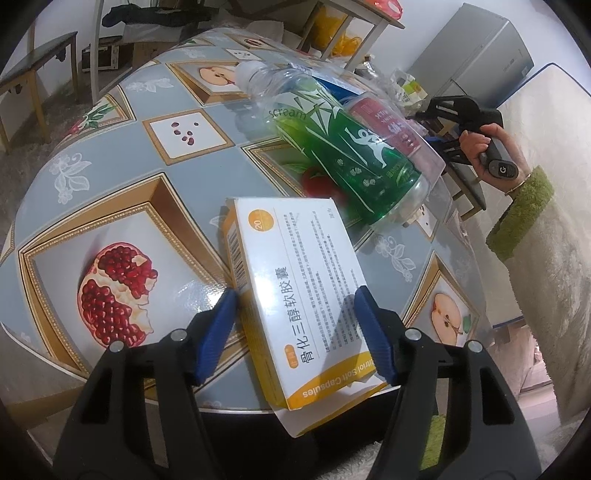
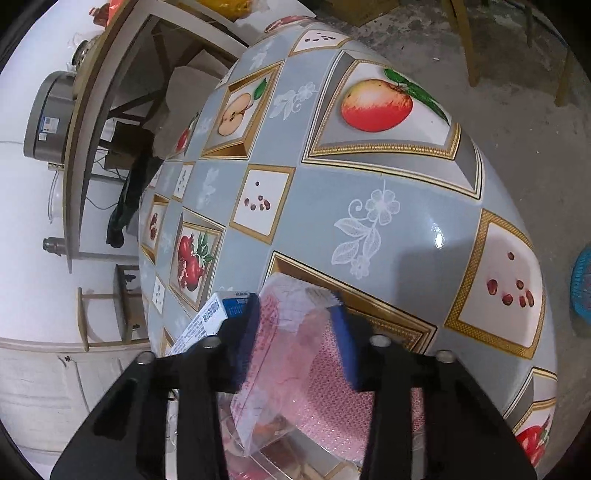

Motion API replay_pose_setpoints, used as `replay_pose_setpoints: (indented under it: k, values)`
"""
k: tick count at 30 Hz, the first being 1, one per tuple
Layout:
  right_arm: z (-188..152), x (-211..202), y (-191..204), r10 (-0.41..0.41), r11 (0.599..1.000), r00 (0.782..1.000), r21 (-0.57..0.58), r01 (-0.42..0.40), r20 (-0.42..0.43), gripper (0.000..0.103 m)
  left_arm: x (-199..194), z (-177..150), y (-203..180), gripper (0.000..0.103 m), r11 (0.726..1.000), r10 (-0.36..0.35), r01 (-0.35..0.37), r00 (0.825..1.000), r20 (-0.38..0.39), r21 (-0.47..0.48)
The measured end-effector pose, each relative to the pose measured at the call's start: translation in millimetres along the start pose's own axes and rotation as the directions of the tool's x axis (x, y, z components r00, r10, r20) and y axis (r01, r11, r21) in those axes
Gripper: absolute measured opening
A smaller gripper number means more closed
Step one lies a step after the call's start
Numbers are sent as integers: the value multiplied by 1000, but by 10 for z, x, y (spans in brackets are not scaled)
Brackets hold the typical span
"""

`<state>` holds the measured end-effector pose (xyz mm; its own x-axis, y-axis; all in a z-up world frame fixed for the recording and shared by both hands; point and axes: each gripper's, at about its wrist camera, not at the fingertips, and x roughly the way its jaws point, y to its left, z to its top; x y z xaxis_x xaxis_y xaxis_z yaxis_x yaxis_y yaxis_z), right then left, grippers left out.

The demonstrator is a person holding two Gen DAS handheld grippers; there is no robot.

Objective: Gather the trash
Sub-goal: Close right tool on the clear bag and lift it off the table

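A white and yellow capsule box (image 1: 295,291) lies at the near edge of the fruit-patterned table (image 1: 110,184). My left gripper (image 1: 295,314) straddles it, blue pads against both sides, shut on it. Behind it lie an empty green-labelled bottle (image 1: 340,147) and a red-labelled bottle (image 1: 388,125). My right gripper (image 2: 295,332) is shut on a crumpled pink and clear plastic wrapper (image 2: 291,354) above the table (image 2: 369,206). The right gripper also shows in the left wrist view (image 1: 443,110), held in a hand.
A blue and white box (image 2: 207,317) lies just left of the right gripper. More packaging sits below the wrapper. A side table (image 1: 365,22), a stool (image 1: 33,74) and a fridge (image 1: 476,55) stand around. A blue basket (image 2: 581,284) is on the floor.
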<state>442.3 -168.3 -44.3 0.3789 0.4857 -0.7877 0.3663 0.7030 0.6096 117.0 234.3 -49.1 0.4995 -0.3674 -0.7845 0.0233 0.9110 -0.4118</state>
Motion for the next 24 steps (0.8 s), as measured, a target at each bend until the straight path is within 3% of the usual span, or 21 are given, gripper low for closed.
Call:
replay_pose_setpoints:
  k: [6,14,24]
  values:
    - [-54,-167,-108,75,997,997,3,-76,31,7,3,6,-19,65,1000,8,-8,1000,-5,-2]
    - [-168,-594,-228,182,983,980,-25,-180,86,5,-29,9,-57,78,1000,-18,18,1000,11,-12]
    - [-554,-1205,-442,323,944,939,-103,-312,120,5,-58,-16,-151,83,1000,5,-5,1000,18,23]
